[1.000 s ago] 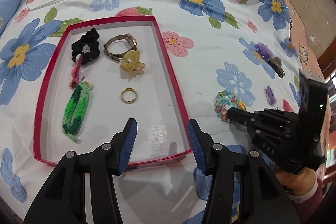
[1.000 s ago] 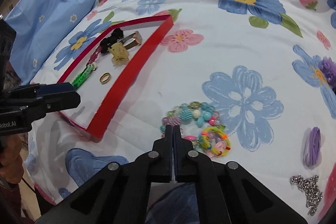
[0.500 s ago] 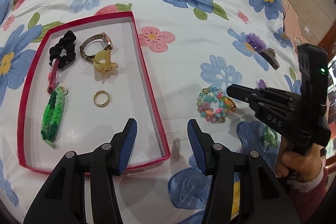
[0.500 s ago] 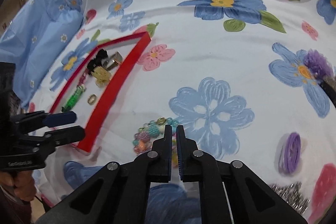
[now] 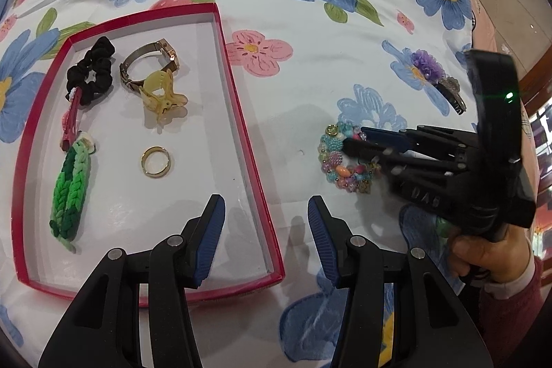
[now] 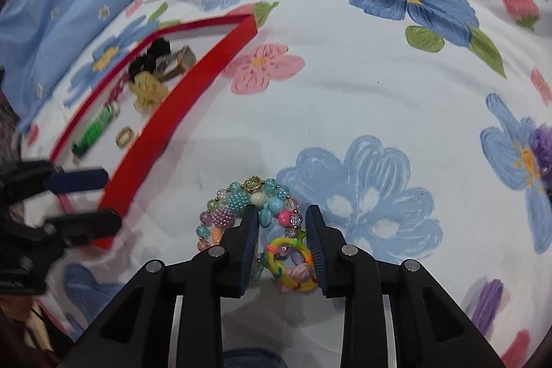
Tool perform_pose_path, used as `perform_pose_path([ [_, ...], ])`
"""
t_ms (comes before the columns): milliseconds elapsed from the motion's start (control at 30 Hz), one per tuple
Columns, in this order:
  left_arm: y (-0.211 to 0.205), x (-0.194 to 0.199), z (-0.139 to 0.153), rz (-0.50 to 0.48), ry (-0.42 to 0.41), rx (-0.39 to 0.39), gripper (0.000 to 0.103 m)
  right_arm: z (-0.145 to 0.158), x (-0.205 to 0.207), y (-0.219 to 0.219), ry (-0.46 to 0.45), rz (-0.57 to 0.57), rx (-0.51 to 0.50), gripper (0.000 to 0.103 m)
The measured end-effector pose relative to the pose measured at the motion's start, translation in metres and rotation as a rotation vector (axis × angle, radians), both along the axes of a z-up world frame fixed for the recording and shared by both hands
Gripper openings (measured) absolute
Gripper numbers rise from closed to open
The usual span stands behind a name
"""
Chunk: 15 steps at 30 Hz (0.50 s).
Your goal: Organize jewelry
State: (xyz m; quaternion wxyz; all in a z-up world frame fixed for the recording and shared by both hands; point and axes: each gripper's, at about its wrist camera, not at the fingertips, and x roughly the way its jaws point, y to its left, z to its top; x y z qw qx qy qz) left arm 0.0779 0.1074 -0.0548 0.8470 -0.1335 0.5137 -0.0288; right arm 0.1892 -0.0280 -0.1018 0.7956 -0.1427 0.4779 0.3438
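The right gripper, jaws just opening, straddled the bracelet without pinching it. The left gripper hung unclenched, empty, over the tray at nine o'clock of the bracelet.

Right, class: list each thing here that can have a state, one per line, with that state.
Red box: lidless, holds six pieces.
Hair claw clip: in the box, closed.
Watch: in the box, band looped.
Beaded bracelet: outside the box, on the cloth.
Left claw: open, empty.
Right claw: just been opening, astride the bracelet, not gripping.
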Motion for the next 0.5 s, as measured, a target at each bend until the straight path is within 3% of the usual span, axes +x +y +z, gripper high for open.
perform_pose_path([
  [33,0.000,0.001,0.000,0.000,0.001,-0.001,0.049,0.002,0.001,-0.002,0.002,-0.008,0.015,0.012],
  [100,0.000,0.002,0.000,0.000,-0.001,0.000,0.049,0.006,0.001,-0.006,0.003,-0.015,0.044,0.009],
  [433,-0.014,0.011,0.006,-0.031,-0.016,-0.002,0.049,0.053,-0.014,-0.058,-0.027,-0.097,0.256,0.008],
  [500,-0.019,0.012,0.008,-0.033,-0.018,0.013,0.054,0.058,-0.015,-0.070,0.002,-0.105,0.299,0.008],
])
